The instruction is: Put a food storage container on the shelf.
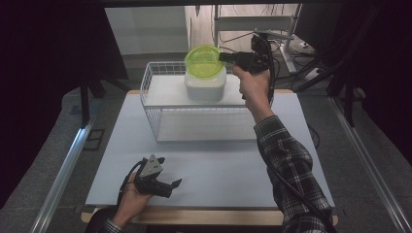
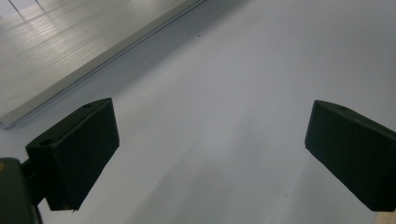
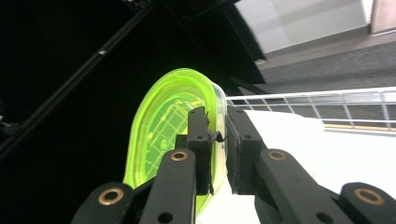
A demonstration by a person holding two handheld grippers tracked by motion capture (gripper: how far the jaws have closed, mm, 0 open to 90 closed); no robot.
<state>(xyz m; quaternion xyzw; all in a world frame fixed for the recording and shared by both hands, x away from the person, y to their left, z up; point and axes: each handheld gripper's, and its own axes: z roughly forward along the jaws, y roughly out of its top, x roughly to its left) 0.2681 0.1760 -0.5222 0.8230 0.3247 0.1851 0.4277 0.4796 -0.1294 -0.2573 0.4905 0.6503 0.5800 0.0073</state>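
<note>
Green lid [image 3: 163,126] apparently pinched at its rim by right gripper [image 3: 217,140].

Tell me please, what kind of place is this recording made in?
Probably a lab or workshop set up for recording, not a home. A bare white table stands between metal rails, with dark curtains at the sides, and cables and a monitor stand behind.

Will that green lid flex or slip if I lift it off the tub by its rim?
The green lid looks thin, translucent plastic, so probably light and slightly flexible. The right gripper pinches just its edge; it may pivot or slip. The white tub could lift along with it.
</note>
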